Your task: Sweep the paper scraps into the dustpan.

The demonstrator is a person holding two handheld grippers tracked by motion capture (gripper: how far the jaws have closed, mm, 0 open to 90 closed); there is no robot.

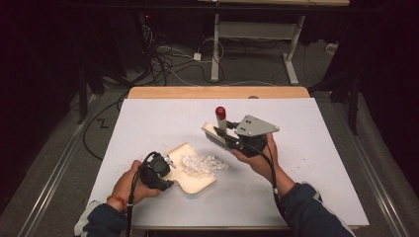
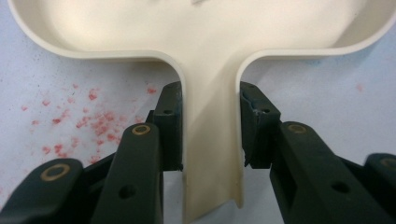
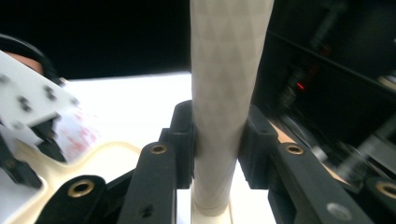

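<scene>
A person at a white worktop (image 1: 306, 163) works with a gripper in each hand. The left gripper (image 1: 165, 168) has its jaws pinching the handle of a cream dustpan (image 1: 195, 180), which lies flat on the worktop near the front edge; in the left gripper view the pads (image 2: 169, 126) press both sides of the dustpan's (image 2: 205, 42) narrow handle. A heap of clear crumpled scraps (image 1: 202, 164) sits in the pan. The right gripper (image 1: 231, 140), held above the worktop just behind the pan, has its jaws clamped on the pale handle of a hand brush (image 1: 216, 132) with a red tip. In the right gripper view, the textured brush handle (image 3: 224, 93) stands upright between the pads. Red specks (image 2: 79, 121) dot the worktop beside the dustpan.
</scene>
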